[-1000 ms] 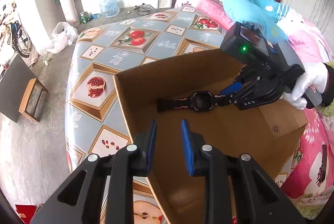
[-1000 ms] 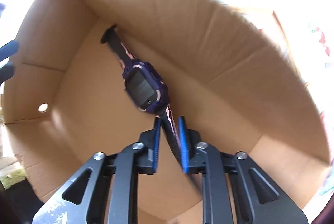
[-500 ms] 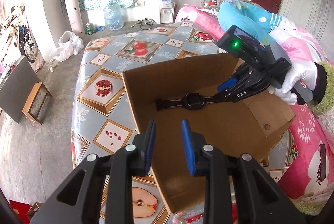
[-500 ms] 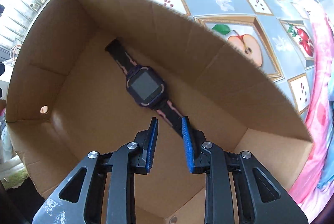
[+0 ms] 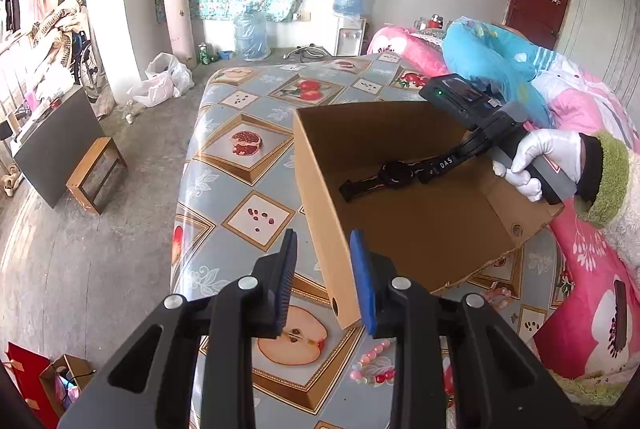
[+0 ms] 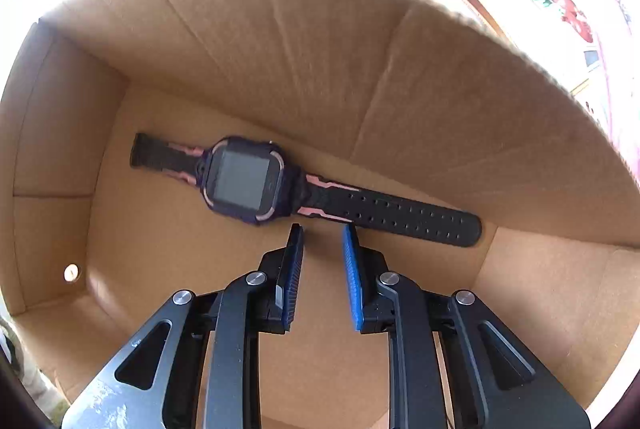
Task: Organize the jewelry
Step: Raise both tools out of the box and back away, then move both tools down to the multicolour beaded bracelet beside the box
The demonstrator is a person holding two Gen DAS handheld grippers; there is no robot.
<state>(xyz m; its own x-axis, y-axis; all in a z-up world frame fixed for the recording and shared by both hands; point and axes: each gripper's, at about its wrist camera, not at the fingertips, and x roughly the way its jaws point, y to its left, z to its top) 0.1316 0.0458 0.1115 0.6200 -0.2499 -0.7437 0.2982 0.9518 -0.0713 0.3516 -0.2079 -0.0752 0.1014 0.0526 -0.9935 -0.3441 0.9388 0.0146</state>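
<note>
A black and pink smartwatch [image 6: 256, 181] lies flat on the floor of an open cardboard box [image 6: 304, 37], along its far wall. My right gripper [image 6: 322, 229] is open and empty inside the box, its tips just short of the watch strap. In the left wrist view the watch [image 5: 394, 173] shows in the box [image 5: 320, 197] with the right gripper [image 5: 434, 169] reaching in from the right. My left gripper [image 5: 324, 241] is open and empty, held above the box's near corner. A pink bead bracelet [image 5: 370, 361] lies on the table in front of the box.
The box stands on a table with a fruit-patterned cloth [image 5: 240, 165]. A bed with pink and blue bedding [image 5: 560, 101] is to the right. A small wooden stool [image 5: 96, 173] stands on the floor to the left.
My right gripper let go of the watch strap and opened; the watch now lies flat in the box. My left gripper drew back and rose away from the box.
</note>
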